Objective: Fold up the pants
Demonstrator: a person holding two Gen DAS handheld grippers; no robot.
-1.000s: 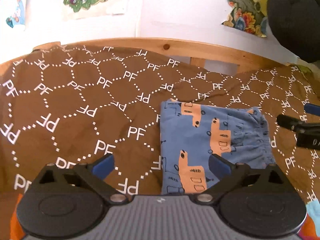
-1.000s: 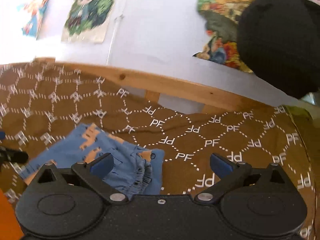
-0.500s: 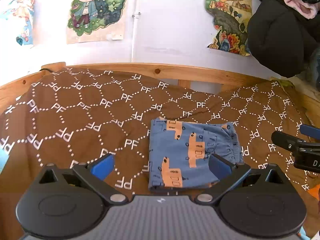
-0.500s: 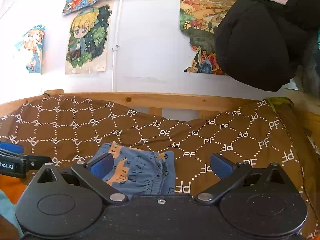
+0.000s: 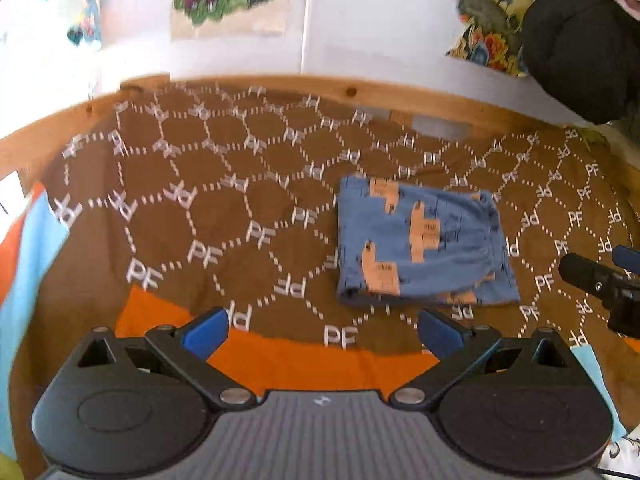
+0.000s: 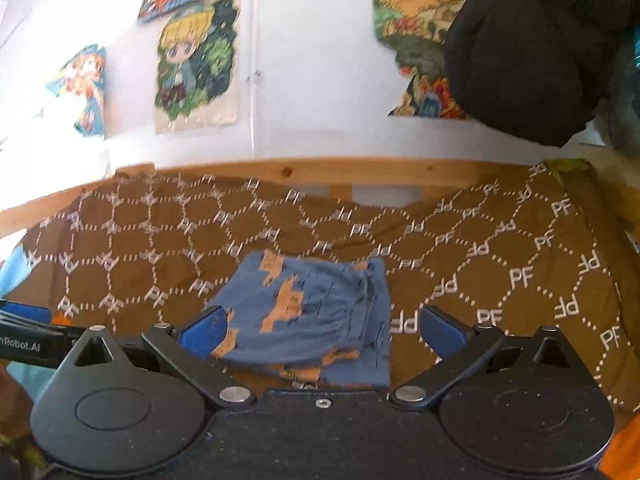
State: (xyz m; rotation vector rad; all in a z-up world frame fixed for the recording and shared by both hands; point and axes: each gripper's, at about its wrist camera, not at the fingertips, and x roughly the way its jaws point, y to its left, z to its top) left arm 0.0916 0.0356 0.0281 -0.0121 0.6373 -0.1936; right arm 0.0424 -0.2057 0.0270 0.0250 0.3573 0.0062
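Note:
The blue pants with orange prints lie folded into a small rectangle on the brown patterned bedspread. They also show in the right wrist view, just ahead of the fingers. My left gripper is open and empty, held back from the pants near the bed's front edge. My right gripper is open and empty above the pants' near edge. The right gripper also shows at the right edge of the left wrist view.
A wooden bed rail runs along the back against a white wall with posters. A black garment hangs at the upper right. Orange and light blue bedding lies under the spread's front edge.
Both grippers have pulled back and up from the folded pants, so more of the bed and wall shows. The pants have stayed in place.

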